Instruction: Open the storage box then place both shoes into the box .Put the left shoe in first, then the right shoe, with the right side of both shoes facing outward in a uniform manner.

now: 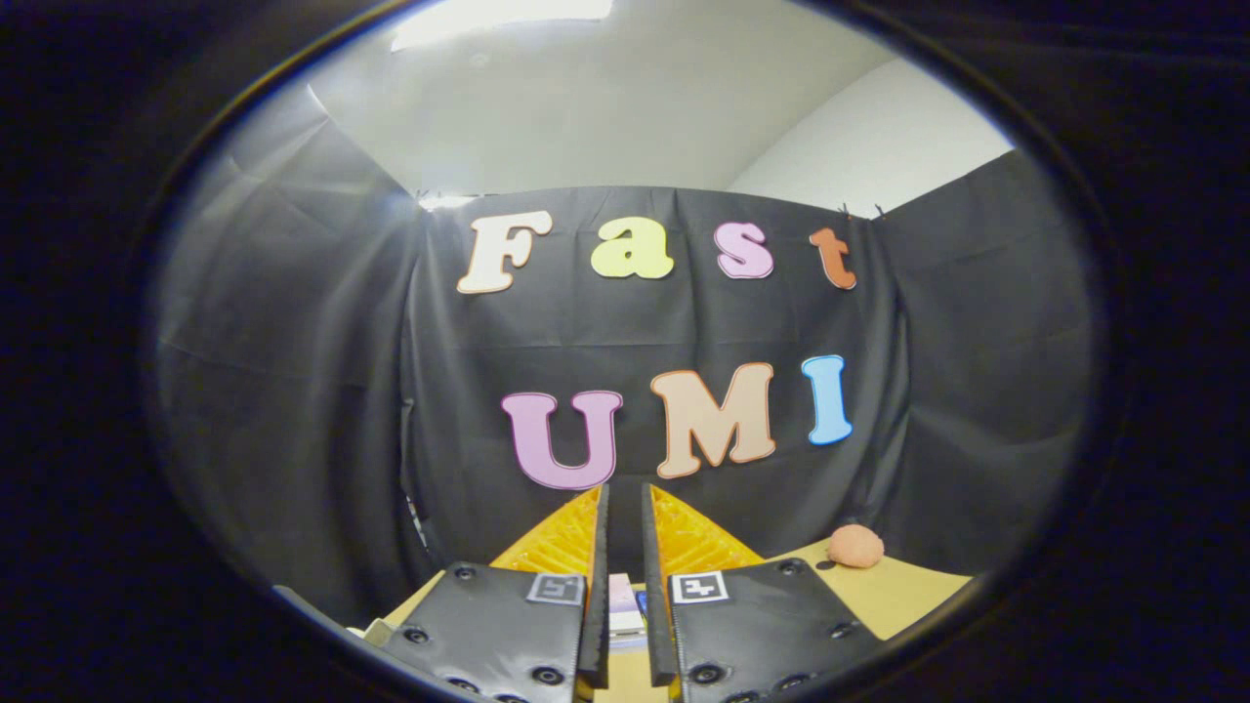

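My gripper (625, 493) points up at the booth's back wall, well above the table. Its two fingers stand almost together, with only a narrow slit between them and nothing pinched at the tips. Low down in that slit, a small piece of a white and pink thing (621, 598) with a bit of blue beside it lies on the table; too little shows to tell what it is. The fingers and their mounts hide the table in front of me.
A tan table (908, 591) runs under the gripper to the black cloth wall. A small peach-coloured round lump (856, 545) sits on it by the wall, to the right of the fingers. A pale edge (376, 630) shows left of the left finger.
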`<state>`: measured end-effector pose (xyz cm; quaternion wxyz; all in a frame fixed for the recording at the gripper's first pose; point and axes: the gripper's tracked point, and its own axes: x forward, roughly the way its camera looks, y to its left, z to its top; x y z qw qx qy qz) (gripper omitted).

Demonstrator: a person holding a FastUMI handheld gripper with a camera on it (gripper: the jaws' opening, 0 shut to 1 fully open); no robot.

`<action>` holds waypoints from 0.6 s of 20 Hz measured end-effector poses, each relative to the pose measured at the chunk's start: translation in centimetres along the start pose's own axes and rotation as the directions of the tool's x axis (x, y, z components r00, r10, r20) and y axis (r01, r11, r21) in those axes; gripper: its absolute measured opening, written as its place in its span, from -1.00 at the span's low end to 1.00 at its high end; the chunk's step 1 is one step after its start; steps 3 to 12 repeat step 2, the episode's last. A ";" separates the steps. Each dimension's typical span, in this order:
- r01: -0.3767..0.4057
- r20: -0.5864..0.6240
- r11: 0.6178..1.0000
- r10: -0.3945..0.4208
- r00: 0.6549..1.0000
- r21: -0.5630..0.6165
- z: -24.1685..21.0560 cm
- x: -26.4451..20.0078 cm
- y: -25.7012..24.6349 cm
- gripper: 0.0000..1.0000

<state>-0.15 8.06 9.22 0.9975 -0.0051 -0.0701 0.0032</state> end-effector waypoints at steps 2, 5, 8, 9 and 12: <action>0.000 -0.009 1.000 0.000 1.000 -0.004 0.1 -0.3 -0.3 -0.63; 0.000 -0.009 1.000 0.000 1.000 -0.004 0.1 -0.3 -0.3 -0.63; 0.000 -0.009 1.000 0.000 1.000 -0.004 0.1 -0.3 -0.3 -0.63; 0.000 -0.009 1.000 0.000 1.000 -0.004 0.1 -0.3 -0.3 -0.63; 0.000 -0.009 1.000 0.000 1.000 -0.004 0.1 -0.3 -0.3 -0.63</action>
